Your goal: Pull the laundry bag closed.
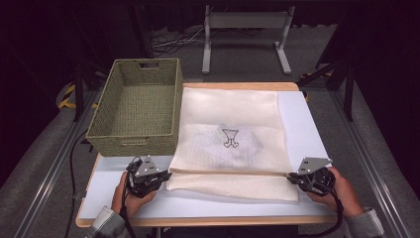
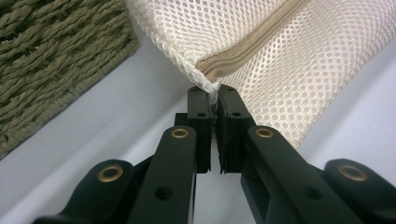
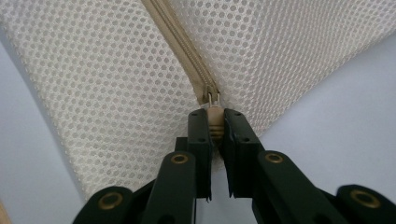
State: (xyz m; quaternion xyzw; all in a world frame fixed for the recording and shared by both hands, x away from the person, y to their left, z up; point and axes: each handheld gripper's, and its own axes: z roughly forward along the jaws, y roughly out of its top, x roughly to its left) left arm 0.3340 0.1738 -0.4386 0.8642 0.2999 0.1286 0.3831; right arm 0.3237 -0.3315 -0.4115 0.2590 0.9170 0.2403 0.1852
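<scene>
The left gripper [image 2: 214, 100] is clamped on the corner of the cream mesh zippered laundry bag [image 1: 228, 134], just beside the woven olive rectangular basket [image 1: 136, 106]. The right gripper [image 3: 215, 122] pinches the beige zipper pull [image 3: 214, 116] at the bag's opposite edge. Bare white tabletop [image 1: 309, 124] lies open to its right.

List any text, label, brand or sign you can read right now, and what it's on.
No readable words or numbers anywhere.
Mesh laundry bag: one dark outlined emblem shows at its middle, a picture rather than letters, too small to tell more.
Woven basket: no label visible.
Zipper pull: no marking legible.
</scene>
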